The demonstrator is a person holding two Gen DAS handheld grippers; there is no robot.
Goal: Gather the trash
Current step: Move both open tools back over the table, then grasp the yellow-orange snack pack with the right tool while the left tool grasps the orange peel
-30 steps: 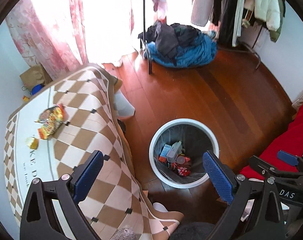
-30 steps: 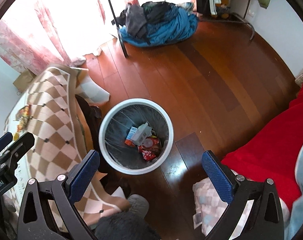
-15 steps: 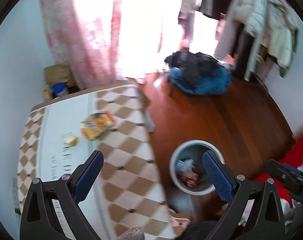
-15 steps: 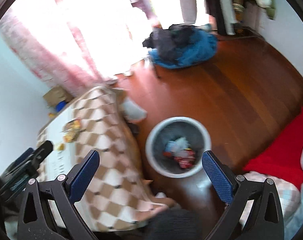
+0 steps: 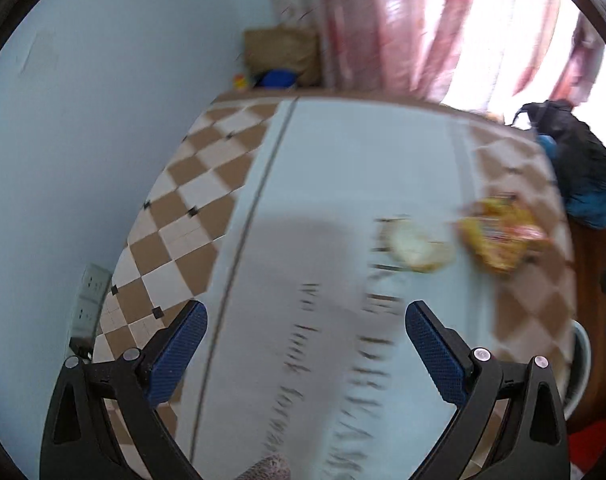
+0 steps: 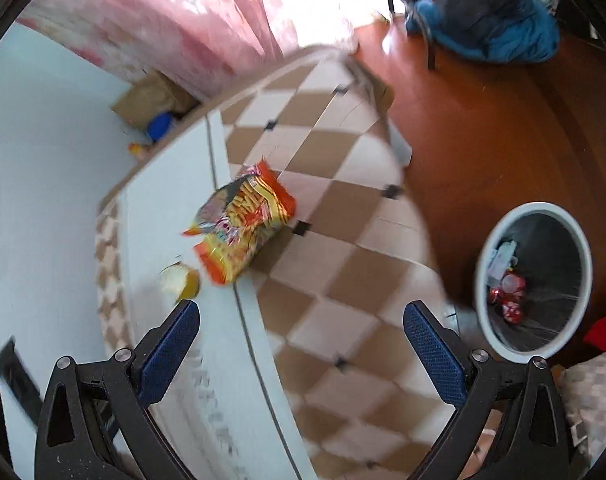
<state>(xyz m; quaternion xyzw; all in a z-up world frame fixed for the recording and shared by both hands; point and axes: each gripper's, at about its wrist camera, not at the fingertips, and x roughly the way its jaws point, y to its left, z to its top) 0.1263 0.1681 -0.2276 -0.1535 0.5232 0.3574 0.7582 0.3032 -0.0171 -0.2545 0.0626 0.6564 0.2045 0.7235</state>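
Both grippers, left and right, were spread wide and empty over the table. The wrapper lay flat on the cloth, a small yellowish scrap just beside it; bin on the floor, well apart. The wrapper looked light, crinkly, probably slick: pinch a raised edge, not the flat middle. Scrap too blurred to judge.

Both grippers are black plastic frames with triangular cutouts. Left gripper and right gripper have textured blue pads. Silver screws sit at the joints.
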